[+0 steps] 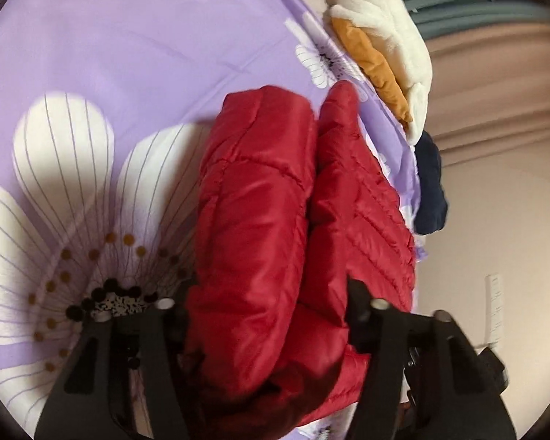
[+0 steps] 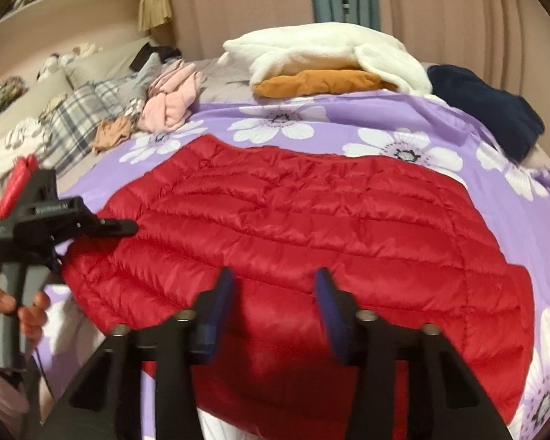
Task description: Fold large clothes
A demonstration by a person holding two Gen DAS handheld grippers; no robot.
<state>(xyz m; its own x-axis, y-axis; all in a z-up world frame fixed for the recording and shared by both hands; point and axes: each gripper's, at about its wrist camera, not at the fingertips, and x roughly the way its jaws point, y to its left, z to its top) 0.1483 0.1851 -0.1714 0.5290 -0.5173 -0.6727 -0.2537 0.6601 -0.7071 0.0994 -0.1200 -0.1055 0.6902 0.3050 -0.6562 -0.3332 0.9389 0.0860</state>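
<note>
Both tools pinch the red puffer jacket [image 2: 311, 220] at the bed's [image 2: 403, 117] near edge: left tool [image 1: 266, 315], right tool [image 2: 275, 293]. The slick, puffy fabric could slide free, spoiling the fold.

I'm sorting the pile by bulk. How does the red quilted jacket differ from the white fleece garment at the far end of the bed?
The red quilted jacket is shiny, stitched into puffy rows; the white fleece garment is matte and fluffy. The jacket lies spread out near the grippers; the fleece sits bunched up at the far edge. The jacket rests directly on the purple floral bedspread; the fleece lies over an orange garment. Both look bulky.
</note>
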